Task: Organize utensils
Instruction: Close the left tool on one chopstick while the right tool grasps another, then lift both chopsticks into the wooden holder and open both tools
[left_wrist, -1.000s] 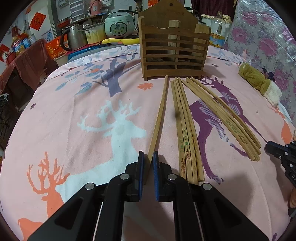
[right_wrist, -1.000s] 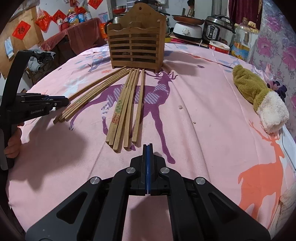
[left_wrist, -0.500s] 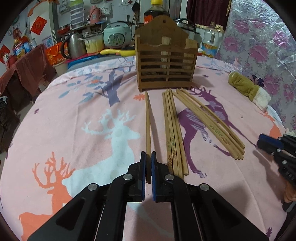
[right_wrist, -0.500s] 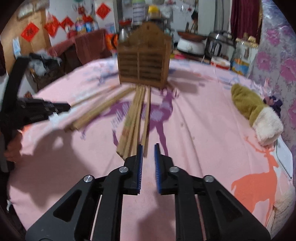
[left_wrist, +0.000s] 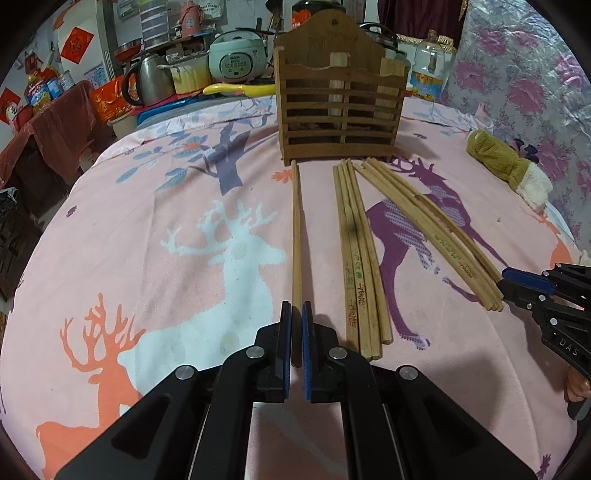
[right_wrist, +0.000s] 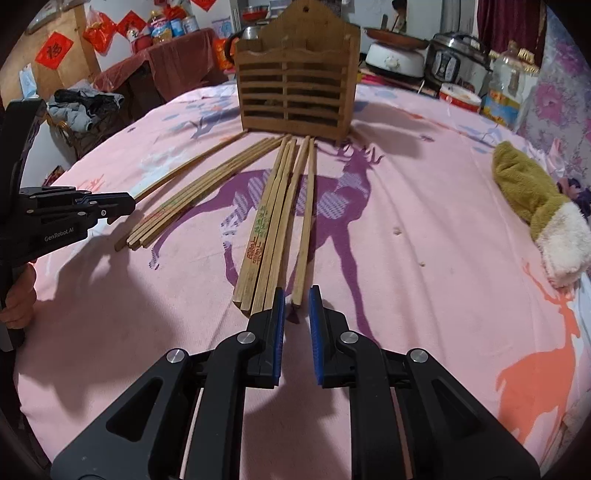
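Left gripper pinching the near end of a single chopstick, pads pressed tight on the wood, stick lying straight away toward the wooden holder at the far side. Right gripper spread a little, jaws just opened, nothing clamped; near end of the rightmost chopstick just ahead of the gap, not between the pads.

Two loose bundles flat on the cloth: a middle bundle just right of the held stick, a right bundle fanning out toward the right gripper. All far tips close to the foot of the holder, which stands upright, slatted front facing near.

Open room: wide bare stretch of pink deer-print tablecloth left of the held stick, clear lane between stick and middle bundle. On the right, free cloth between the bundles and a green and white plush mitt near the right edge. Round table edge dropping off to the left and near.

Beyond the far edge, crowded: rice cooker, kettle, oil bottle, red paper decorations on the wall.
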